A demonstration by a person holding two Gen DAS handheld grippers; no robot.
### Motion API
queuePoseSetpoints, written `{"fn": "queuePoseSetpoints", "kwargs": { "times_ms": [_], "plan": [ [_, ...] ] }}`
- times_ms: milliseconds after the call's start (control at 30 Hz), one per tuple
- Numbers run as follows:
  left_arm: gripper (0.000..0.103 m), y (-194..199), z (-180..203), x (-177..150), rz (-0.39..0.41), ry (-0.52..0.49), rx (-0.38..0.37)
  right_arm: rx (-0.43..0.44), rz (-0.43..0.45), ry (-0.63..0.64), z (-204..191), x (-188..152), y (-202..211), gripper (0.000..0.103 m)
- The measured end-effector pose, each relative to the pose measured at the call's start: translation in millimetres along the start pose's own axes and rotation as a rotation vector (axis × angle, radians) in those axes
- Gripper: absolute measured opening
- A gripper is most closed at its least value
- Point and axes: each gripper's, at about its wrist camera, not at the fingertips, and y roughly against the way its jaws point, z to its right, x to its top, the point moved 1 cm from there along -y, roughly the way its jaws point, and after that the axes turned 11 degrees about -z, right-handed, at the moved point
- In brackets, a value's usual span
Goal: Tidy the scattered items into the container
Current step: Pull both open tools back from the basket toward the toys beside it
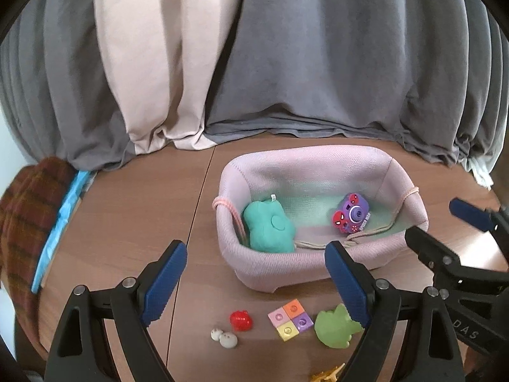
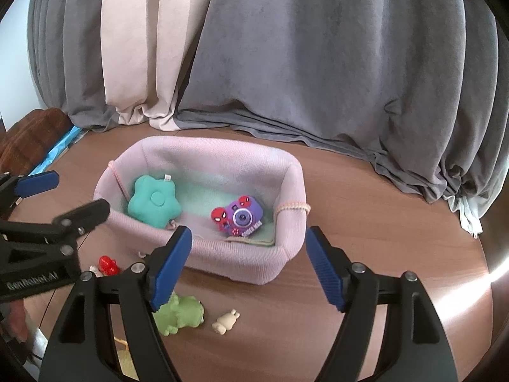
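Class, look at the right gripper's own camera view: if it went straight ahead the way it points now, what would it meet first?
Probably the near wall of the pink fabric basket, which fills the gap between the open right gripper fingers. Depth is unclear, so it might strike the wooden table just before it.

Pale pink knit basket point(image 1: 321, 264), mint green inside. Teal flower-shaped plush point(image 1: 268, 227) and purple toy camera point(image 1: 351, 213) with red spider-mask faces in it. Blue ribbed pads on black left claw point(image 1: 256, 283). Between those pads: red toy point(image 1: 240, 320), two white speckled pebbles point(image 1: 224, 338), tile point(image 1: 290, 318) in pink, orange, yellow and purple squares. Translucent green frog point(image 2: 181, 315) and cream figure point(image 2: 225, 321) between right claw's point(image 2: 246, 265) blue pads. Brown wood-grain table point(image 1: 127, 222); grey and beige curtains point(image 1: 286, 63) beyond.
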Motion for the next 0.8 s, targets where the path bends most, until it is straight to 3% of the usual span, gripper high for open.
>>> {"fn": "queuePoseSetpoints", "kwargs": {
  "times_ms": [367, 800],
  "plan": [
    [0.086, -7, -1, -36, -0.031, 0.001, 0.052, -0.002, -0.011, -0.033, 0, -25, 2, 0.072],
    [0.086, -13, -7, -69, -0.037, -0.001, 0.003, 0.006, -0.052, -0.069, -1, -59, -8, 0.073]
  ]
}}
